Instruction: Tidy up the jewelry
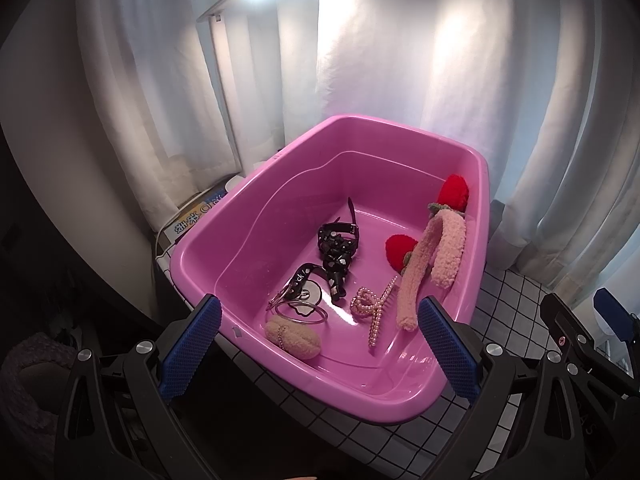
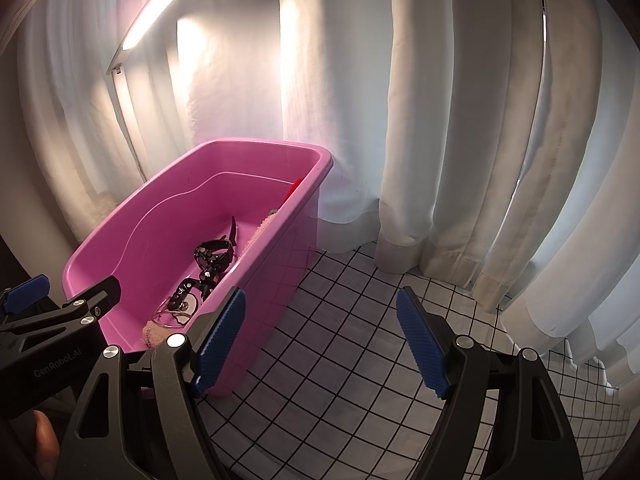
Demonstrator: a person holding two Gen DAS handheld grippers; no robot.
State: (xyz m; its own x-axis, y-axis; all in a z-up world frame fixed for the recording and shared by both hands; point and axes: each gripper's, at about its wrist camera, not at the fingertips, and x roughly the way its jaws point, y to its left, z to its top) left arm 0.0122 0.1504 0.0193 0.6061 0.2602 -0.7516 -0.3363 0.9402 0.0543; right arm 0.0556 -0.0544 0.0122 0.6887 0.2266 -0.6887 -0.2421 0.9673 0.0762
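Note:
A pink plastic tub (image 1: 400,404) holds hair accessories: a pink fuzzy headband with red bows (image 1: 436,256), a pearl claw clip (image 1: 374,306), black clips (image 1: 338,252), silver bangles (image 1: 298,310) and a beige scrunchie (image 1: 294,338). My left gripper (image 1: 320,344) is open and empty, just above the tub's near rim. My right gripper (image 2: 320,348) is open and empty over the checked cloth, to the right of the tub (image 2: 276,280). The black clips (image 2: 212,260) also show in the right wrist view.
A white cloth with a black grid (image 2: 344,320) covers the table. White curtains (image 2: 440,120) hang close behind. A lit desk lamp (image 2: 156,12) stands behind the tub. A box with printed characters (image 1: 196,216) lies left of the tub.

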